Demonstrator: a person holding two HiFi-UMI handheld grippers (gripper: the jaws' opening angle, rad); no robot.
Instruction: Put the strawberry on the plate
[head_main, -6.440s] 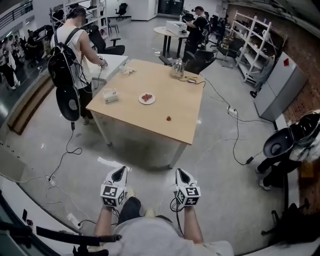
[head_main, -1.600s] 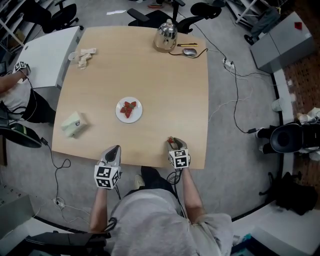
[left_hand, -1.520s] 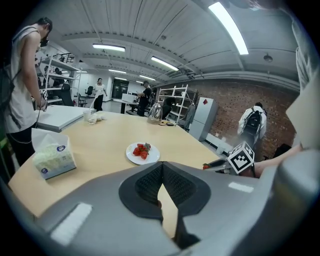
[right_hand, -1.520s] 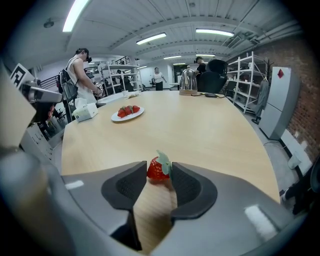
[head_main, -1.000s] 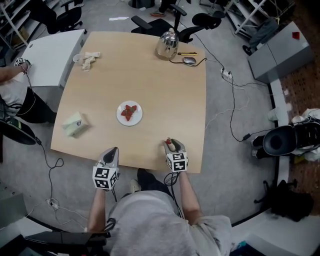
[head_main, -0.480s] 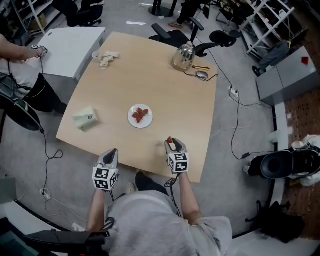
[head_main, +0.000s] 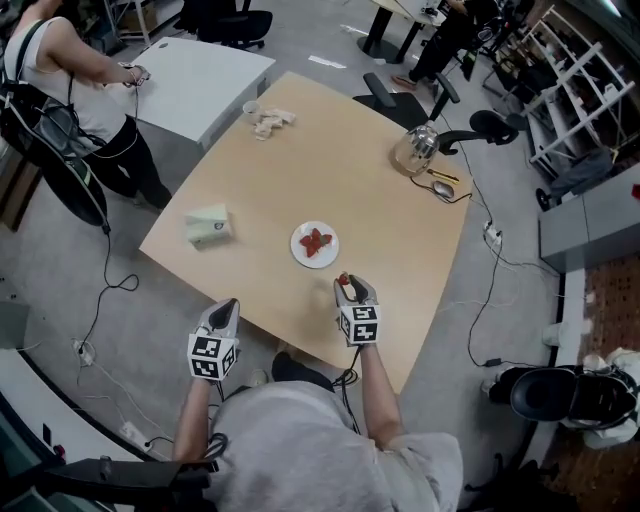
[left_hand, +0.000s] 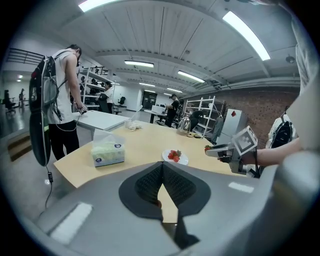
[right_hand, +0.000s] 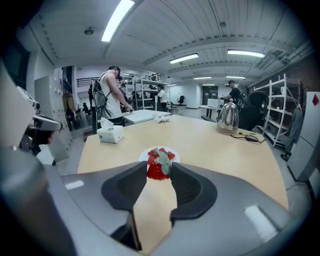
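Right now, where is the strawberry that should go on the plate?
In the right gripper view, the strawberry is gripped between the jaws of the right gripper, above the table's near side, just short of the plate.

The strawberry (right_hand: 159, 169) is red with a green leafy cap. It is pinched between the two pads of the right claw (right_hand: 159, 172) and held up off the counter (head_main: 380, 220). The plate (head_main: 299, 250) is small, round and white. It lies flat on the counter and carries a few more red berries (head_main: 316, 241). In the head view the held strawberry sits at about five o'clock from the plate, near it but apart.
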